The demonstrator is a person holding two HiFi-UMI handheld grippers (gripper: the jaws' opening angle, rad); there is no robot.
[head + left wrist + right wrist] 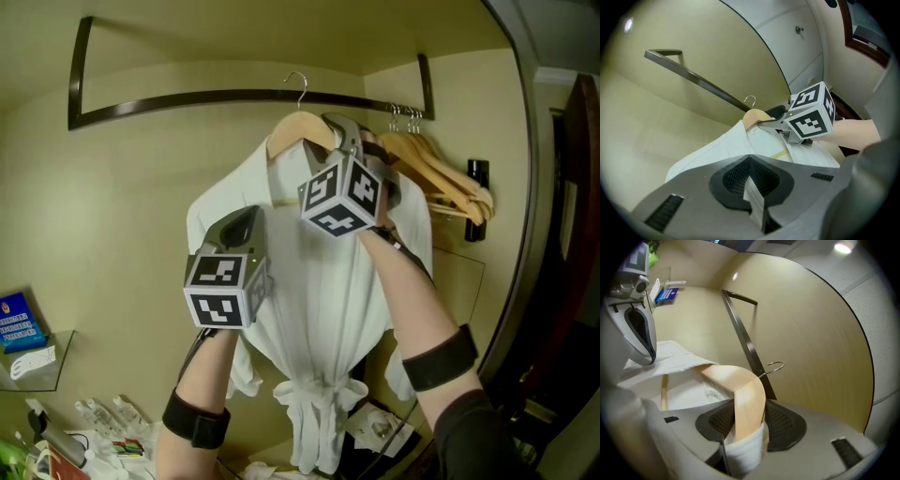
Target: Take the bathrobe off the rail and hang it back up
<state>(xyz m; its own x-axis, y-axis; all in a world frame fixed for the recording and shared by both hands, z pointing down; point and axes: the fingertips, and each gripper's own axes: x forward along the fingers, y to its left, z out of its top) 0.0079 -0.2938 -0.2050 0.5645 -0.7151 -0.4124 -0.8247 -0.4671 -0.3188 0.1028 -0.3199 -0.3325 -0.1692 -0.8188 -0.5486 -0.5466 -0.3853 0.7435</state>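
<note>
Two grippers hold the white bathrobe (319,309) on its wooden hanger (740,385), hook (298,82) near the rail (216,97). My left gripper (757,211) pinches shoulder cloth, jaws together. My right gripper (743,437) clamps hanger and collar. The robe looks soft and heavy, so I'd steer by the stiff hanger.

Light: warm, even, fairly bright; a ceiling lamp (843,247) glares in the right gripper view.
Shadows: soft and faint.
Distortion: fisheye; the rail (234,97) bows; both gripper views have black corners.
Focus: nearest foreground slightly soft.
</note>
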